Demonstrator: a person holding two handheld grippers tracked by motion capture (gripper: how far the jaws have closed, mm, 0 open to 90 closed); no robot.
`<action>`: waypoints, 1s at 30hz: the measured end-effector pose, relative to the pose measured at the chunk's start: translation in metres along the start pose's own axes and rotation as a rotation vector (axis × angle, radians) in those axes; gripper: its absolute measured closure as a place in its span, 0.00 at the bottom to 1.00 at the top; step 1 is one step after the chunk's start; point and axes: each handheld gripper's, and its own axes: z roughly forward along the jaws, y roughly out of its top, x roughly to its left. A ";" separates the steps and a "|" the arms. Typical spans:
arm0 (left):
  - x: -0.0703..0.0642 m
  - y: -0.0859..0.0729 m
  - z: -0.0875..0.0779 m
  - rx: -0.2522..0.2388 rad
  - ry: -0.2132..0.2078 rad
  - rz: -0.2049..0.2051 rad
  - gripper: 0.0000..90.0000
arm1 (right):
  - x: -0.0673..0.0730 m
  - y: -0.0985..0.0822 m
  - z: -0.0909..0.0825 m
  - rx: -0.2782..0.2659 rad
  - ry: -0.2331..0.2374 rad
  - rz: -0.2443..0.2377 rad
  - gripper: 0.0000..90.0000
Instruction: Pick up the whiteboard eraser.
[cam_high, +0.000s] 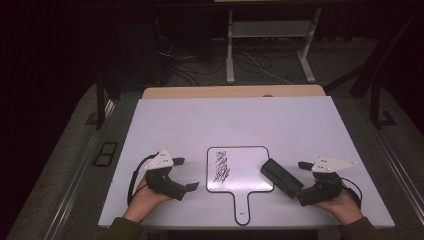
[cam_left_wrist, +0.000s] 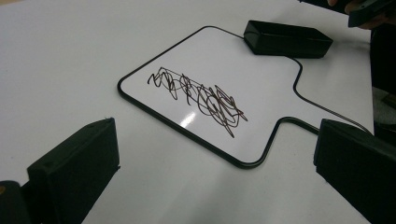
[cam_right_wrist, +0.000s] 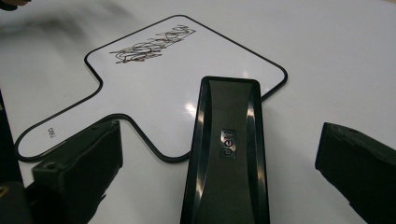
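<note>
- The small paddle-shaped whiteboard (cam_high: 240, 172) lies flat on the white counter (cam_high: 230, 125), near its front edge, with the handle pointing toward the person.
- A dark scribble (cam_high: 222, 166) covers the left half of the whiteboard's writing face.
- The black eraser (cam_high: 281, 178) rests with one end on the right edge of the whiteboard and the other end on the counter, set at a diagonal.
- The left hand-held gripper (cam_high: 182, 174) sits on the counter just left of the whiteboard. Its jaws are released and spread wide, and nothing lies between them; in the left gripper view the whiteboard's lower corner is ahead of the gap.
- The right hand-held gripper (cam_high: 300, 182) sits at the right of the eraser. Its jaws are released; in the right gripper view the eraser's near end lies between them, with clear space on both sides, so neither pad touches it.
- Each hand-held gripper is held by one hand of the person, entering from the counter's front edge.
</note>
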 end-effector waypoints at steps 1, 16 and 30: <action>0.000 0.000 0.000 -0.001 -0.001 -0.001 0.00 | 0.000 0.000 0.000 0.000 0.000 0.000 0.00; 0.000 0.000 -0.001 -0.006 0.003 -0.004 0.00 | 0.003 0.004 0.000 0.024 -0.008 -0.007 0.00; 0.000 0.000 -0.001 -0.016 -0.008 -0.008 0.00 | -0.003 0.018 0.012 0.038 -0.016 0.003 0.00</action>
